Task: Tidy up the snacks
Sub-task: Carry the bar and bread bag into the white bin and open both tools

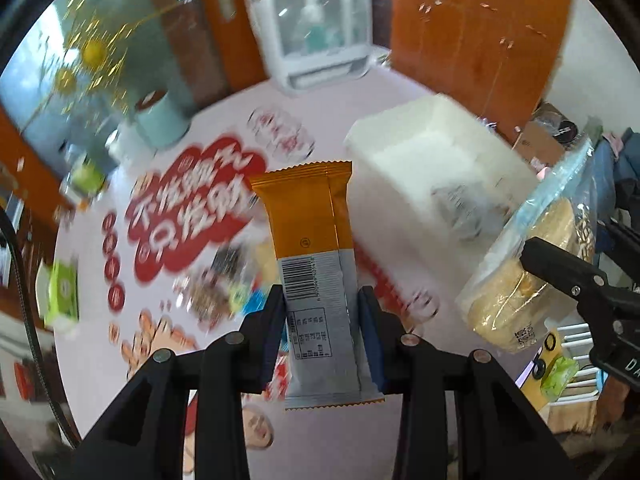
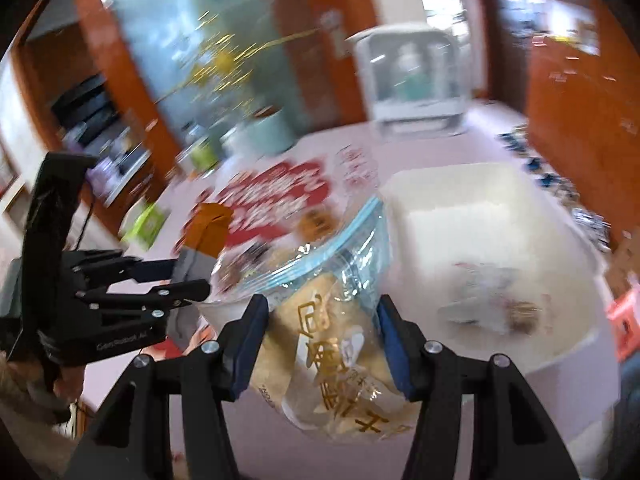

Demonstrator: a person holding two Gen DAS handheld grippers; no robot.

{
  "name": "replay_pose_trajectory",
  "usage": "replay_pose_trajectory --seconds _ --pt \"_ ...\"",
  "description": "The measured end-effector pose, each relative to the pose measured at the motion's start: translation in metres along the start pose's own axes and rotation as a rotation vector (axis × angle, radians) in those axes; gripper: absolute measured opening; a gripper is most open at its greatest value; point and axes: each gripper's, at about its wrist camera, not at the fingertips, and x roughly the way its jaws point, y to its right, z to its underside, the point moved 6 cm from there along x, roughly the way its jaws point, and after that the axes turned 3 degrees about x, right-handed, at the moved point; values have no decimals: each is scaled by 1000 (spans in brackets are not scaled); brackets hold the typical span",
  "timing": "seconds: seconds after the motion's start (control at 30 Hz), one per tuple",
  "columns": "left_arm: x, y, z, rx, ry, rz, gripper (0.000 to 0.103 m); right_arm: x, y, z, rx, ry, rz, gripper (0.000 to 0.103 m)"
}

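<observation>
Legible markings:
- Tablecloth (image 1: 100,360), red cloud panel (image 1: 192,208) near its centre: large white Chinese chars, approx. "不发脾气 只发财"; blurred.
- Orange-and-silver snack bar wrapper (image 1: 316,248): barcode w/ digits too small to read, plus a printed table, illegible.
- Clear pastry bag (image 2: 340,340): gold Chinese chars, not decipherable.
- Left gripper (image 2: 192,280) body: white lettering, approx. "GenRobot.AI".
- Right gripper (image 1: 524,252) body: "DA", rest cut off.

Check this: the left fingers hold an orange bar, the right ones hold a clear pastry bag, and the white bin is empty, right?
Not quite: the white bin already holds a wrapped snack, as the right wrist view shows. The left fingers do hold the orange bar, the right ones the clear pastry bag.
</observation>
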Motion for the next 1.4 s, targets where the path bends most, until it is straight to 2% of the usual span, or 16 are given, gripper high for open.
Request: replay_pose_trajectory --seconds 0.27,0.53,0.77,1.4 --pt "17 80 -70 62 59 39 35 -42 82 -35 196 197 272 56" --pt "48 141 -100 105 64 26 35 -44 143 -42 286 248 403 56" --pt "65 164 -102 114 36 7 35 -34 174 -37 319 228 420 56" --pt "94 170 -105 108 -42 -47 37 -9 192 -37 309 209 443 56"
